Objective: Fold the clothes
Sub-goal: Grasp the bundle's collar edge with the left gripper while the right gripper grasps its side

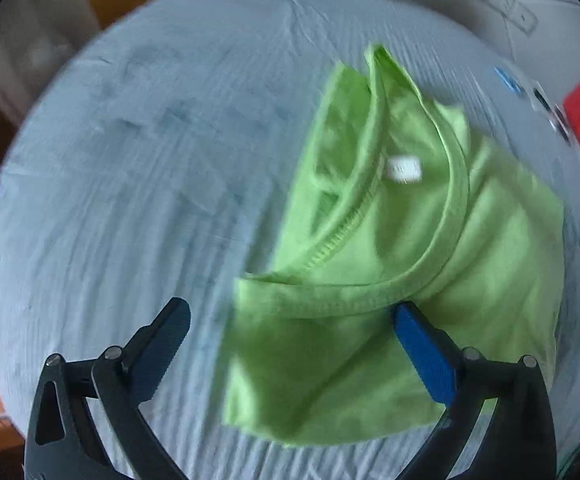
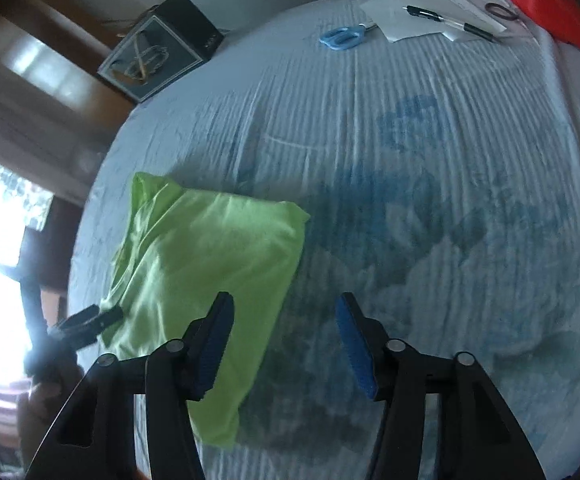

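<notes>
So the green shirt (image 1: pixel 390 264) is lying partly folded on the bed (image 1: pixel 137 184), collar side up with the little white tag (image 1: pixel 404 169) showing. The left hand-held gripper (image 1: pixel 294 320) is right over its near edge, fingers spread wide, one blue pad (image 1: pixel 424 354) sitting on top of the fabric just under the collar and the other out over bare sheet. Not pinching anything that I can see.

The right hand-held gripper (image 2: pixel 283 324) is spread open too, empty, with the shirt (image 2: pixel 205 276) off to its left side and only its left finger overlapping the cloth. From there the shirt's long axis runs roughly away from it and a bit leftward.

My guess is the left one is closer to the job, since the collar edge is already between its fingers. Scissors (image 2: pixel 342 37), a pen (image 2: pixel 450 22) and papers are well apart at the far end.
</notes>
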### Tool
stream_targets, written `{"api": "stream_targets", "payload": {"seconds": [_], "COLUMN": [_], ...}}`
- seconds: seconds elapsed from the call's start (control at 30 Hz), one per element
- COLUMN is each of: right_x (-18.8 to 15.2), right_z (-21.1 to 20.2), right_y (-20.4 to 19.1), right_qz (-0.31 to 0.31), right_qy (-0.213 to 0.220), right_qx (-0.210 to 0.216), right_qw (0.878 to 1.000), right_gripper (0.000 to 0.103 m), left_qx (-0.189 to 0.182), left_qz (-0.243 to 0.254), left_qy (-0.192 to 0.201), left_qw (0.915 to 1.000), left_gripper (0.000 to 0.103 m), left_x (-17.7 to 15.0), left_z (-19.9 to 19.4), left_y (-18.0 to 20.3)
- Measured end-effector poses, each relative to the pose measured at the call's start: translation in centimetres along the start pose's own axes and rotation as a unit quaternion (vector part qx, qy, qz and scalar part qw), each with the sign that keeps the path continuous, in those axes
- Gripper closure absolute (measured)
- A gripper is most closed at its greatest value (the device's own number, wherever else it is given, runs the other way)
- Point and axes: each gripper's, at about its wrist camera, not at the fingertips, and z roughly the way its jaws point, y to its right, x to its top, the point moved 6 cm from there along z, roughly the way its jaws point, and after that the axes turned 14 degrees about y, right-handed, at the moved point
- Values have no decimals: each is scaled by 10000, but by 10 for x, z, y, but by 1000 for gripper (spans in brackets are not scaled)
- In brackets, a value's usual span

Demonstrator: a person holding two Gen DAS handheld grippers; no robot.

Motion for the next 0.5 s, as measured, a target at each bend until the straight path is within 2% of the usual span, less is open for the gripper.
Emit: {"api": "stream_targets", "payload": {"seconds": [0.07, 0.17, 0.2, 0.23, 0.27, 0.3, 0.47, 0.5], "right_x": [1, 1, 0, -1, -4, -7, -13, -14], "right_z": [11, 27, 30, 33, 35, 35, 39, 41], "right_y": [-1, -6, -9, -12, -15, -19, -22, -21], "right_qz": [82, 128, 104, 86, 84, 86, 198, 209], "right_qy": [20, 61, 73, 81, 74, 65, 93, 97], "right_qx": [-120, -269, -340, -396, -423, -451, -742, -816], "right_qw": [9999, 9995, 9993, 9991, 9990, 9989, 9970, 9964], "right_gripper": [59, 59, 59, 59, 59, 59, 59, 59], "left_qx": [71, 44, -30, -142, -249, -352, -607, -648], "left_qz": [222, 295, 346, 412, 455, 482, 613, 629], "left_qy": [60, -12, -19, -6, -7, -18, -47, -69], "left_qw": [9997, 9996, 9994, 9991, 9987, 9982, 9963, 9959], "left_gripper": [0, 1, 12, 36, 48, 53, 53, 58], "left_x": [0, 0, 0, 2, 3, 3, 1, 0], "left_z": [2, 1, -2, -7, -10, -11, -16, -19], "left_y": [5, 7, 10, 13, 16, 18, 23, 24]}}
